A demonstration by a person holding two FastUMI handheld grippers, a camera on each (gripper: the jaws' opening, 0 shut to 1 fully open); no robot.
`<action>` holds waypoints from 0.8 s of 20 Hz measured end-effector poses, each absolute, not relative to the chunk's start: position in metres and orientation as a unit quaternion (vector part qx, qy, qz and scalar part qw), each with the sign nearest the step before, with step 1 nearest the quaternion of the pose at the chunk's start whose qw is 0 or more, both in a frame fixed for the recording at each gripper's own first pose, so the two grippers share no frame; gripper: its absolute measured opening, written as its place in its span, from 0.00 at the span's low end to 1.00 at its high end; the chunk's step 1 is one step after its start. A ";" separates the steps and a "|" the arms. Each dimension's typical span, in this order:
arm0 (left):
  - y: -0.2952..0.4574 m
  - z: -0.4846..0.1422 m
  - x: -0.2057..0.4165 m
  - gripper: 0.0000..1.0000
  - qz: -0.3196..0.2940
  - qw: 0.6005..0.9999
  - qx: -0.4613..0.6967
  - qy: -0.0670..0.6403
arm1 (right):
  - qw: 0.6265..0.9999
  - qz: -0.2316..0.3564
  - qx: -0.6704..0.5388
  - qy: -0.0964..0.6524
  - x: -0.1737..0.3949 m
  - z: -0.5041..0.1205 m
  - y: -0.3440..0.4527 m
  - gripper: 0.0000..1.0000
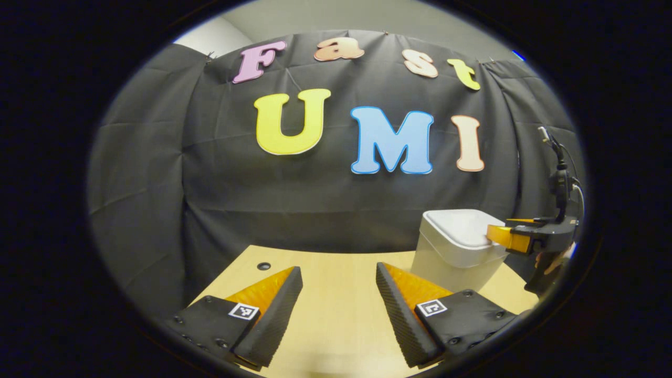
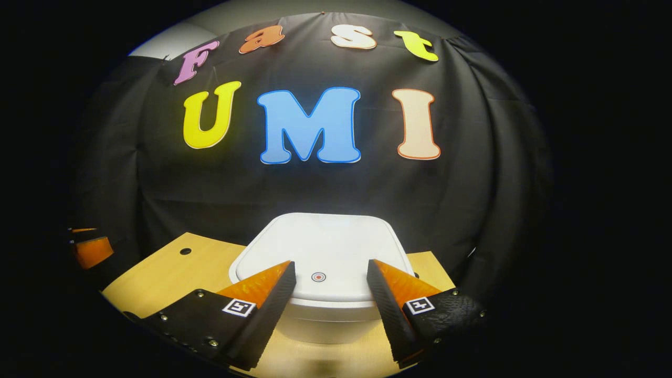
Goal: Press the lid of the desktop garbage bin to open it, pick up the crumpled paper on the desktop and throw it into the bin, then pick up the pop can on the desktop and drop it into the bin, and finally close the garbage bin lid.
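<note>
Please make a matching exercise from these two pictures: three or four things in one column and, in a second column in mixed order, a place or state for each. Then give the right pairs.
Things
1. bin lid
2. right gripper
3. left gripper
4. table hole

Places or states
A. open, over bare tabletop, left of the bin
B. closed, white, with a small round mark near its front edge
C. near the table's far edge, by the black cloth
D. open, at the front of the bin lid

Pairs: 1-B, 2-D, 3-A, 4-C
</note>
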State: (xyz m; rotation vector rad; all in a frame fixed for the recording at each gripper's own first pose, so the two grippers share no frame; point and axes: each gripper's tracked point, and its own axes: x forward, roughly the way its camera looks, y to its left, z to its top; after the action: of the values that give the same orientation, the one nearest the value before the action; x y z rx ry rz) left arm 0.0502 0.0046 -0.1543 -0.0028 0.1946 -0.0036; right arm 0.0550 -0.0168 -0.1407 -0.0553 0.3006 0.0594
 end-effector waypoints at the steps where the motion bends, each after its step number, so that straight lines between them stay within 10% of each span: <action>1: 0.002 -0.155 0.051 0.96 -0.008 0.995 -0.001 0.096 | 0.989 0.028 -0.033 0.142 0.051 -0.136 -0.018 0.88; 16: -0.064 -0.125 0.063 0.96 -0.117 0.991 0.026 0.063 | 0.997 -0.019 -0.025 0.074 -0.018 -0.089 -0.035 0.88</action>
State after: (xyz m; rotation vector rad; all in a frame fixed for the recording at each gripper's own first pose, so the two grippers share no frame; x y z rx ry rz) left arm 0.0626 -0.0641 -0.1247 0.0520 0.1272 -0.2343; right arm -0.0179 -0.0349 -0.0892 -0.0499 0.1489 -0.0389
